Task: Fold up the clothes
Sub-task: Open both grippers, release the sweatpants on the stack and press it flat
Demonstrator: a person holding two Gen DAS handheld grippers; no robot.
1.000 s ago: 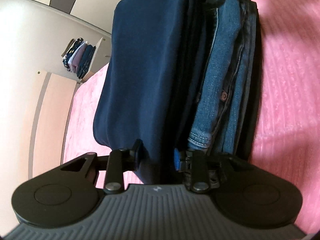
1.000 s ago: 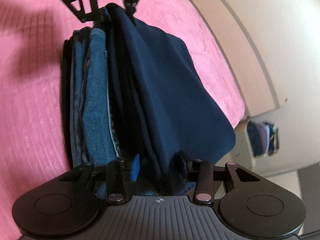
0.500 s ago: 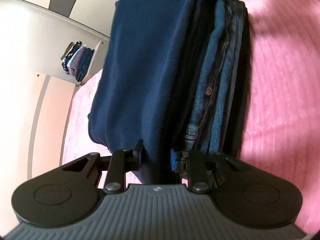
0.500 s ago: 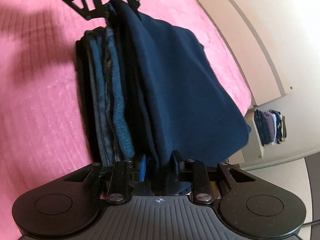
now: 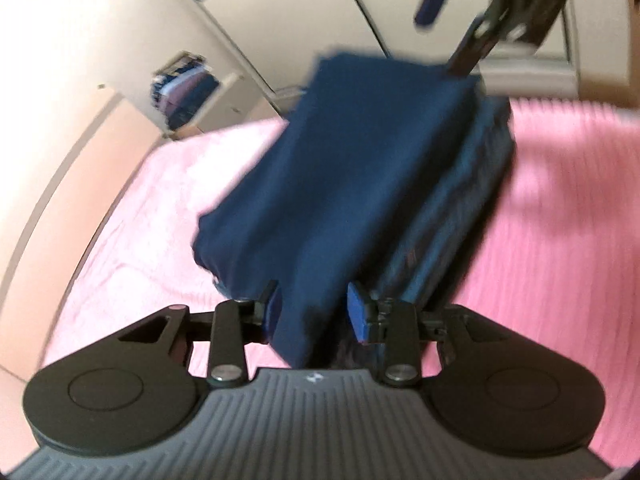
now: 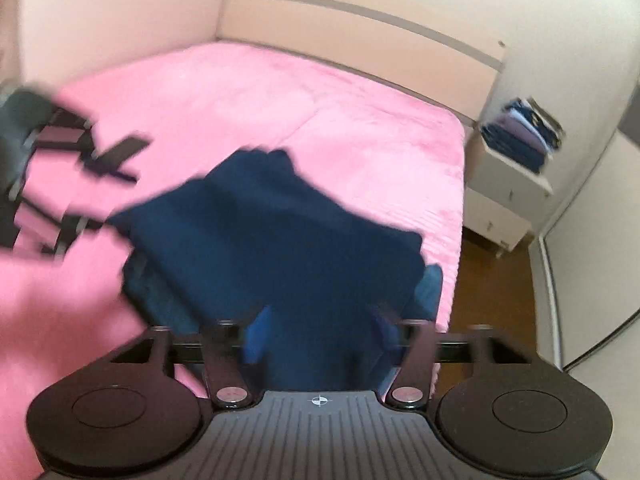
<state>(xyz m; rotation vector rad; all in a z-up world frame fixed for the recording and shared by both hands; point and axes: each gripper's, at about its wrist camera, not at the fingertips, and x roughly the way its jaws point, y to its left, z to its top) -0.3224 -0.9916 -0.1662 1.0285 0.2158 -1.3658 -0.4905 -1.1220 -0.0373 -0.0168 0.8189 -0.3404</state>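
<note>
A folded stack lies on the pink bed (image 6: 280,100): a navy garment (image 5: 360,168) on top, folded jeans (image 5: 460,208) beneath it. In the right wrist view the navy garment (image 6: 272,232) covers most of the jeans (image 6: 430,284). My left gripper (image 5: 314,312) is at the stack's near end, its pads slightly parted with navy cloth loose between them. My right gripper (image 6: 320,334) stands open wide over the other end. The left wrist view shows the right gripper (image 5: 460,12) lifted off the cloth, blurred. The left gripper (image 6: 100,188) is a blur beside the stack's far corner.
A small bedside unit (image 6: 516,184) past the bed's corner carries a pile of folded clothes (image 6: 520,136), also visible as folded clothes (image 5: 184,88) in the left wrist view. A pale headboard (image 6: 360,20) backs the bed. Wooden floor (image 6: 492,300) shows beside the bed's edge.
The stack, held edge-up between both grippers before, now lies flat on the bed. Both grippers have opened, and the right one has pulled up and away from the cloth.
</note>
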